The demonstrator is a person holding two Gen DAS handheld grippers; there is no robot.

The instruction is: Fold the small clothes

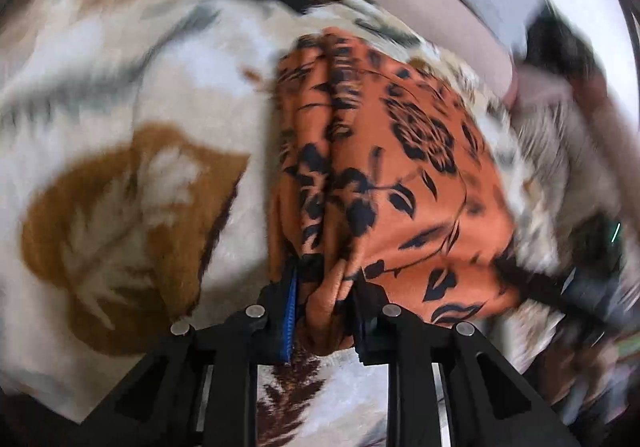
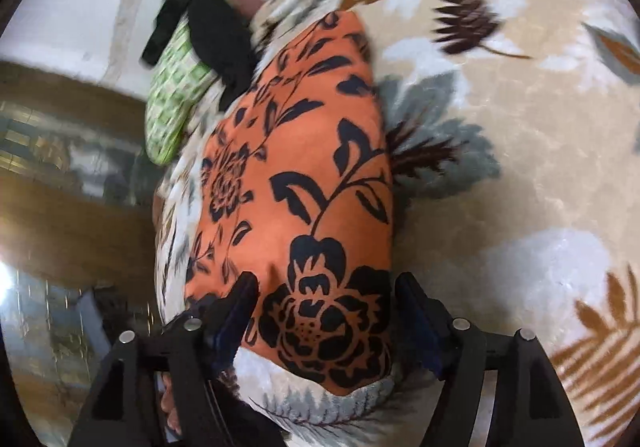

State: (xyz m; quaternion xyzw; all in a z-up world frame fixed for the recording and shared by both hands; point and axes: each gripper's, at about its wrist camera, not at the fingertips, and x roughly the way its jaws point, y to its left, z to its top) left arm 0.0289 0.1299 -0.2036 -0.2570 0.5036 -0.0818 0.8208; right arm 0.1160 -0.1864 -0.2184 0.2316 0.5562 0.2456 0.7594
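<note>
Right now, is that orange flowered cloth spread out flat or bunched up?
Bunched at one end: the orange cloth gathers into pleats where the left gripper pinches it. The rest lies smoother.

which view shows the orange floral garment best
The right wrist view: the orange floral garment lies sharp and nearly whole on the leaf-print blanket. The left wrist view blurs it, bunched where the left gripper pinches it.

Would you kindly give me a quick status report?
Left gripper pinching bunched orange floral cloth. Right gripper open, straddling cloth's edge. Black garment and green checked one lie beyond, clear.
</note>
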